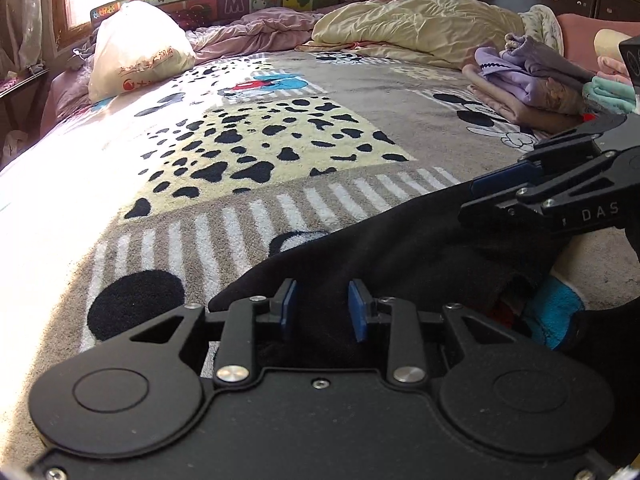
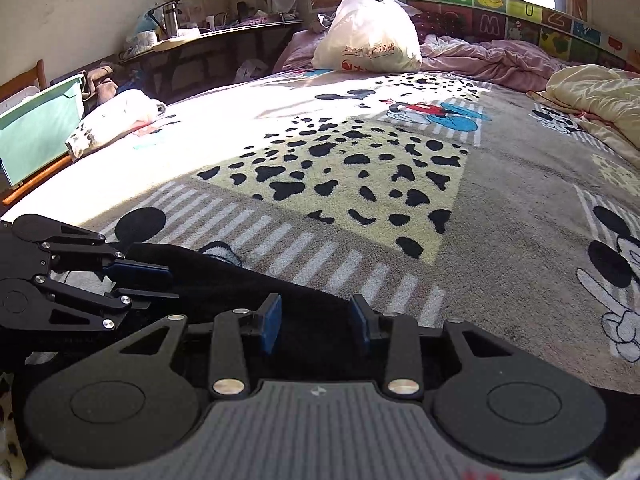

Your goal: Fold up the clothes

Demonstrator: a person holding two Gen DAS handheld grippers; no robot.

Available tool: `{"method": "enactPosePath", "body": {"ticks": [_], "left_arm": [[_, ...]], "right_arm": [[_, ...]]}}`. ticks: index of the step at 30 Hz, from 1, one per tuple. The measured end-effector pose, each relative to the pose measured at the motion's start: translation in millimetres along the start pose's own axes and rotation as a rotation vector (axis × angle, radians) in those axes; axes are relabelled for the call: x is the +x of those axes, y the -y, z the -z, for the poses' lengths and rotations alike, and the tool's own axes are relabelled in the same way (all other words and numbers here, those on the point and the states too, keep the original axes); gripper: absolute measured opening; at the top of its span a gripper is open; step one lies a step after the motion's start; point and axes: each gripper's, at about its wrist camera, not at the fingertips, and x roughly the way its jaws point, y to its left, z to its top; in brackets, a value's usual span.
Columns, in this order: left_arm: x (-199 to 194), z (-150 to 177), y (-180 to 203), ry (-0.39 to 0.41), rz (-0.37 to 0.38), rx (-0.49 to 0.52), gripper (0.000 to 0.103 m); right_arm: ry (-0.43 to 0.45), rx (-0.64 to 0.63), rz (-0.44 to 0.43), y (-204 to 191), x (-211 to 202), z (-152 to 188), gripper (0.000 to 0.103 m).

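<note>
A black garment [image 1: 384,248] is being worked at the near edge of the bed [image 1: 60,216], lying on the cartoon-printed blanket [image 2: 500,216]. The left tool [image 1: 323,309] is being held low over the near hem of the garment, its blue pads [image 1: 289,304] standing apart with dark cloth lying between them; whether the cloth is being touched cannot be told. The right tool [image 2: 316,320] is being held beside it in the same attitude, its pads [image 2: 272,322] likewise apart over the cloth. Both tools are being kept close together along one edge, presumably so that the hem can be taken at two points and carried over evenly. In the left wrist view the right tool is being seen from the side, its fingers lying over the upper fold of the cloth. A stack of folded clothes [image 1: 532,80] is being kept toward the headboard corner, apparently as the finished pile, well apart from the working area. A white plastic bag [image 2: 368,36] and crumpled bedding [image 1: 416,24] are being left along the far edge, leaving the middle of the bed free for folding.
</note>
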Motion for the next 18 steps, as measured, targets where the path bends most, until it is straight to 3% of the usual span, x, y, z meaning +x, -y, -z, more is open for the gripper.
{"method": "enactPosePath", "body": {"ticks": [3, 5, 7, 11, 15, 18], "left_arm": [[6, 5, 3, -0.044, -0.011, 0.033, 0.038], [8, 7, 2, -0.037, -0.024, 0.028, 0.041], [3, 4, 3, -0.012, -0.006, 0.018, 0.041], [-8, -2, 5, 0.039, 0.04, -0.001, 0.035], [-20, -9, 7, 0.091, 0.086, -0.02, 0.035], [-16, -7, 13, 0.078, 0.107, -0.011, 0.035]], "right_arm": [[-0.034, -0.043, -0.02, -9, -7, 17, 0.037], [-0.071, -0.129, 0.088, -15, 3, 28, 0.037], [-0.05, -0.102, 0.137, -5, 1, 28, 0.038], [0.014, 0.017, 0.183, 22, -38, 33, 0.038], [0.007, 0.202, 0.206, 51, -75, 72, 0.038], [0.032, 0.335, 0.354, 76, -95, 102, 0.04]]}}
